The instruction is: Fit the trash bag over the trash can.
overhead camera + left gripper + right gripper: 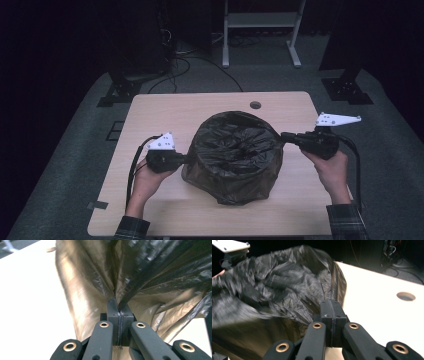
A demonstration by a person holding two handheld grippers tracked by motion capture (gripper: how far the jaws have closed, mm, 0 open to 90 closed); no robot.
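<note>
A black plastic bag (235, 155) stands in the middle of the wooden table (165, 110), its mouth stretched wide into a round opening. My left gripper (186, 159) is shut on the bag's left rim; in the left gripper view the jaws (120, 306) meet with the bag's film (150, 270) pinched between them. My right gripper (282, 136) is shut on the right rim, and in the right gripper view its jaws (331, 303) clamp the edge of the bag (274, 285). A hand holds each gripper. What is inside the bag is hidden.
A round hole (255, 105) sits in the tabletop behind the bag. Beyond the table stand a white desk frame (262, 30), dark stands and loose cables (185, 65) on grey carpet. Bare tabletop lies on both sides of the bag and in front of it.
</note>
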